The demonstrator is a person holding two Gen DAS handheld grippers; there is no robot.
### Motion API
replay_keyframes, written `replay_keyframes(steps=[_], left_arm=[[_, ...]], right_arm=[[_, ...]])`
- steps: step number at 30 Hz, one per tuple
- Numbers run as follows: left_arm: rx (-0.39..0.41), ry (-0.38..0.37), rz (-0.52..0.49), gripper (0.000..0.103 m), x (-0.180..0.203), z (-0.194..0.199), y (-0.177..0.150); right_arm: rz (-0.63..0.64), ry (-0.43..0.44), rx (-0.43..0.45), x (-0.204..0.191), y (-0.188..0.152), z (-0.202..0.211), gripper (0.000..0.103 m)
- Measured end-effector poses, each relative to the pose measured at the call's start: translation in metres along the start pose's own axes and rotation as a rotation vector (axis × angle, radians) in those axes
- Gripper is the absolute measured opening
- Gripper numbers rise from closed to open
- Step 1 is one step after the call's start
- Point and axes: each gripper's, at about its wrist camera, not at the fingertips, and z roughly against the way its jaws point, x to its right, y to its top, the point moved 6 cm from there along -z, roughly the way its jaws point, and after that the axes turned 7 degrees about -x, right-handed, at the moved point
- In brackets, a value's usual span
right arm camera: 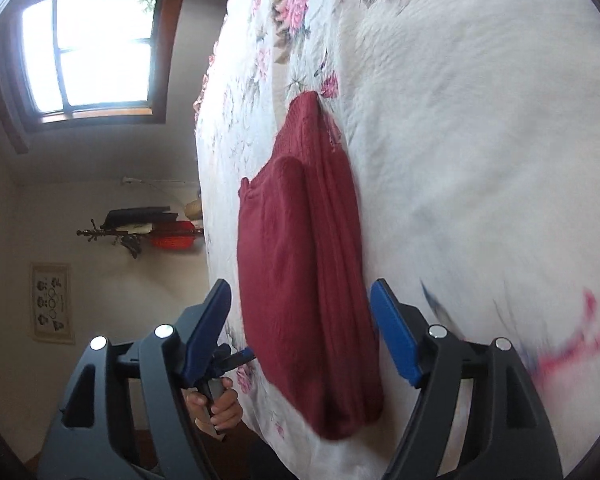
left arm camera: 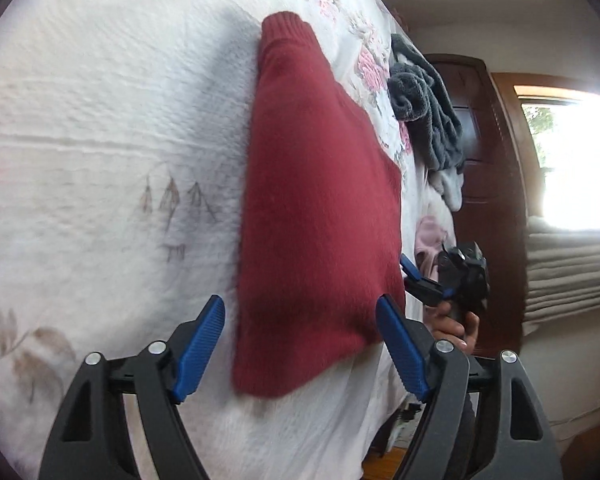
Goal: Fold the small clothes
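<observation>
**Folded red sweater on the bed, both tongs open**

The dark red knitted sweater (left arm camera: 320, 208) lies folded on the bed, on a white quilted bedspread (left arm camera: 112, 120) with a print of pink flowers and brown leaves. In the right wrist view the sweater (right arm camera: 300, 272) shows several layers along one long side, and its ribbed end points away from the camera. It looks like a compact, long bundle that lies flat on the cover.

The left tongs (left arm camera: 300, 350) are wide open. Their two blue pads stand on both sides of the near end of the sweater, and they hold nothing. Whether a pad touches the cloth I cannot tell. The right tongs (right arm camera: 300, 332) are also wide open and empty, with the sweater's near end between the blue pads in the picture.

Each camera sees the other tool. In the left wrist view the right tongs (left arm camera: 414, 276) appear beyond the edge of the bed, with a hand (left arm camera: 456, 326) around the handle. In the right wrist view the left tongs (right arm camera: 236, 358) appear near the edge of the bed, also held by a hand (right arm camera: 218, 410).

A pile of grey fluffy clothes (left arm camera: 428, 108) lies further on the bed, apart from the sweater. A window (right arm camera: 92, 48) gives bright light, and a dark wooden door (left arm camera: 484, 140) stands behind the bed.
</observation>
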Motion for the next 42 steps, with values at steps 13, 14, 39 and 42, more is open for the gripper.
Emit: replay_keyframes(steps=[13, 14, 39, 42], left_arm=[[-0.159, -0.047, -0.059, 0.076, 0.009, -0.057, 0.003], [-0.164, -0.052, -0.055, 0.076, 0.009, -0.058, 0.004], [-0.134, 0.004, -0.019, 0.043, 0.011, -0.058, 0.004], [-0.108, 0.011, -0.036, 0.040, 0.019, -0.052, 0.004]], right_arm=[[0.047, -0.089, -0.091, 0.001, 0.037, -0.051, 0.071], [0.052, -0.094, -0.094, 0.000, 0.039, -0.053, 0.071], [0.159, -0.082, -0.052, -0.026, 0.055, -0.092, 0.031], [0.164, -0.070, -0.039, -0.034, 0.051, -0.089, 0.030]])
